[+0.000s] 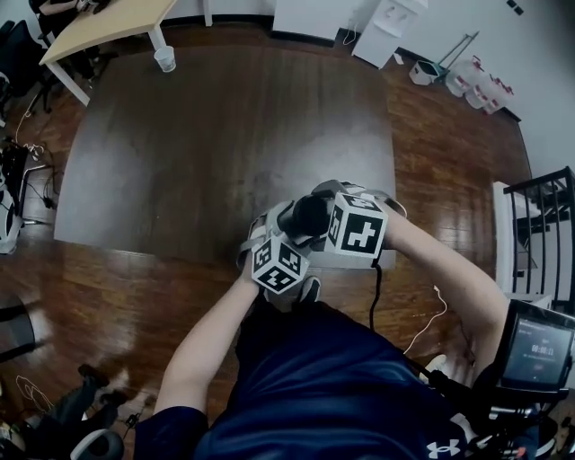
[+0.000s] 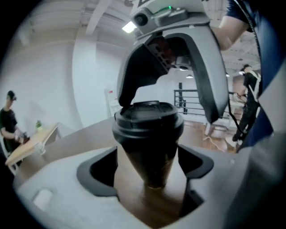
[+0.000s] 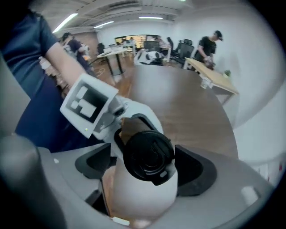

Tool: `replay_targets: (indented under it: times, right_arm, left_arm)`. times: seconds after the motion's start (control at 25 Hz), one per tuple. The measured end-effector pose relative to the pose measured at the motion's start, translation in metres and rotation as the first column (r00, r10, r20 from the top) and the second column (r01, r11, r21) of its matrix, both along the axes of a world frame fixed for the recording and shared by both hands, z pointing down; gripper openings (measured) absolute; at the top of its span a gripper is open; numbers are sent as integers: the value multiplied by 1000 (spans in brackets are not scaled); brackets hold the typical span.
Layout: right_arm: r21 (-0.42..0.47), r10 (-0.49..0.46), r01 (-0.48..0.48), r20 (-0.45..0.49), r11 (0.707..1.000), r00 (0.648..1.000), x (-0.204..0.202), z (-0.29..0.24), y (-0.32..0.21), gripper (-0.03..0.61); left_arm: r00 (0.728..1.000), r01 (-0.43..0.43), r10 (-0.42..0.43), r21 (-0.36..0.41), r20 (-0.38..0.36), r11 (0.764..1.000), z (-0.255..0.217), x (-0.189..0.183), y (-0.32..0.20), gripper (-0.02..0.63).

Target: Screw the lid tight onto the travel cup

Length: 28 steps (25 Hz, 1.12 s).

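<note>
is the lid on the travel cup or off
on: in both gripper views the black lid caps the travel cup; how tightly screwed, cannot tell

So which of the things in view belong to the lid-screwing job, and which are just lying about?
In the job: travel cup, in the left gripper; lid on it, between the right gripper's open fingers.
Lying about: clear cup at the dark table's far edge; light wooden desk; small screen; white containers.

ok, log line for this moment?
left gripper: shut on travel cup | right gripper: open, straddling lid | lid: on cup
</note>
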State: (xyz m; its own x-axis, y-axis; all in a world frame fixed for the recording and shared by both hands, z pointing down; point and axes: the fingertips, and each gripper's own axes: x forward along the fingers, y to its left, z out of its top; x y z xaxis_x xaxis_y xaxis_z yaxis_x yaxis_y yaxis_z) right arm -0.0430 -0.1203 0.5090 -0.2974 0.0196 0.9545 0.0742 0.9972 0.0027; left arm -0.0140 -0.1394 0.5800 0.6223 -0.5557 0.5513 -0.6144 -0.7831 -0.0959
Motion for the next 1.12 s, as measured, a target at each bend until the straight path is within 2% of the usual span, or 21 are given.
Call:
replay_targets:
  times: [0.04,0.08,0.16,0.28,0.32,0.36,0.44,0.52,0.56,0.64,0.72,0.8,0.88,1.0,1.08,1.12]
  right_arm:
    - [6,-118,118,-9,993,993,0,-2,5,439]
    - [23,-227,227,-25,974,974,1,-4,8,439]
    - [55,-371,376,-84,925,925,4,0,5,438]
    - [61,-453,463,-124,884,883,6,15,2,432]
    - [68,-456,465,-113,883,883,5,17,1,399]
    - [75,-447,454,-98,888,889,4,17,1,399]
    - [83,-395,400,-74,913,916,3,15,2,396]
    - [89,-302,307,-70,948,951,1,14,3,395]
    - [90,-227,233,-68,968,972,0,14,3,394]
    - [86,-3,7,-50,996,999,-8,10,-3,382]
    - [89,198,-195,-27,977,980,-19,3,-11,365]
    - [91,250,-249,-6,964,968,-28,0,-13,338]
    - [83,192,-194,30,977,981,-32,0,-8,339]
    - [48,9,-13,85,999,996,-29,2,6,356]
    - [61,-178,172,108,983,978,-26,-4,16,368]
    - [84,-301,293,99,952,948,-23,-7,22,373]
  left_arm:
    - [997,-68,67,13,24,998,-1,-1,0,428]
    - [991,-130,130,15,43,991,0,0,-1,431]
    - [972,-227,227,-7,59,974,3,5,0,431]
    - [963,-263,265,-35,57,964,7,13,2,426]
    - [967,-249,250,-33,52,968,7,14,1,409]
    - [972,-229,231,-30,44,973,6,13,1,406]
    - [982,-188,189,-19,32,982,6,13,3,402]
    - [989,-145,145,-13,27,989,6,12,4,402]
    - [992,-121,121,-11,26,993,5,13,5,402]
    - [998,-63,63,-7,26,998,3,13,4,402]
    - [999,14,-14,-6,28,1000,1,11,4,402]
    - [995,99,-99,-12,10,995,1,7,5,400]
    - [990,136,-137,-18,-21,991,3,2,7,401]
    - [994,90,-92,-35,-59,995,8,-1,11,402]
    - [997,47,-49,-48,-60,998,9,-1,13,402]
    - [998,26,-29,-50,-55,998,10,0,14,400]
